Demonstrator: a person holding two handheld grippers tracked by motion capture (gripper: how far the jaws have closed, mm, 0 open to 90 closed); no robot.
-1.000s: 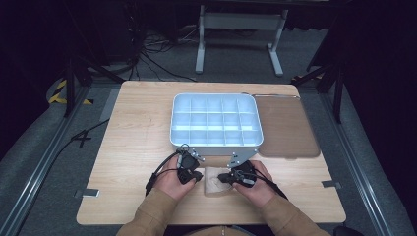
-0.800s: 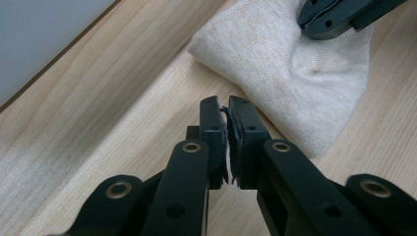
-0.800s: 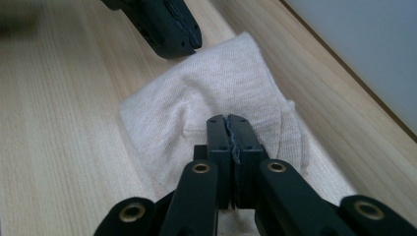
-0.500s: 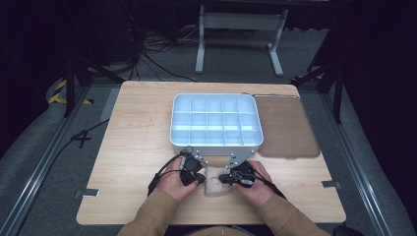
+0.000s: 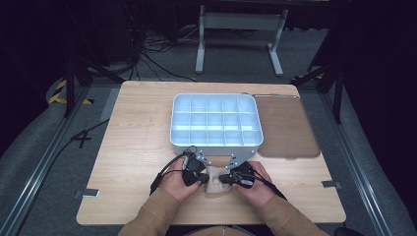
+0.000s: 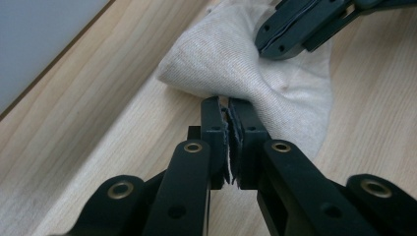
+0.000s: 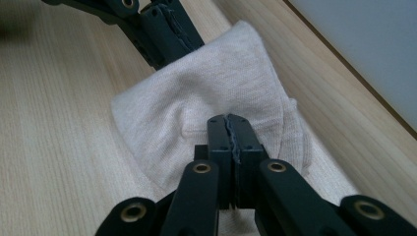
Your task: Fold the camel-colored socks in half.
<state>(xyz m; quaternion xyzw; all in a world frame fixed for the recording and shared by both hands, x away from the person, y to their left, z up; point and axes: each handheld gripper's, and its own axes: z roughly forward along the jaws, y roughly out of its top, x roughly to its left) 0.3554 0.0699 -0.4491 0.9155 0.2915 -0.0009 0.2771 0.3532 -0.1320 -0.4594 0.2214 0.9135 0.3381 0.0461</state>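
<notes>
Left hand point(image 5: 173, 181): at the near edge of the table point(image 5: 133, 142), left of the cloth, wrapped round its gripper; a tan sleeve point(image 5: 147, 216) comes in from the bottom.
Left gripper point(image 5: 200, 178): points right, at the cloth's left side. In the left gripper view point(image 6: 229, 105) its jaws are pressed together with a fold of the cloth's edge pinched between them.
Cloth point(image 5: 214, 180): small, beige, knitted, lying on the table near the middle of its near edge, just in front of the tray and between the two grippers. In the left gripper view point(image 6: 236, 64) it is bunched and wrinkled where it is gripped; in the right gripper view point(image 7: 206, 103) it rises in a loose hump.
Tray point(image 5: 173, 123): pale, with many square compartments, at the middle of the table, just behind the hands.
Right gripper point(image 5: 224, 179): points left, at the cloth's right side. In its own view point(image 7: 229, 123) the jaws are closed tight on the cloth's surface.
Right hand point(image 5: 255, 184): right of the cloth, at the near edge, round its gripper.
Mat point(image 5: 287, 128): brown, flat, just beside the tray's right wall, toward the table's right edge.
</notes>
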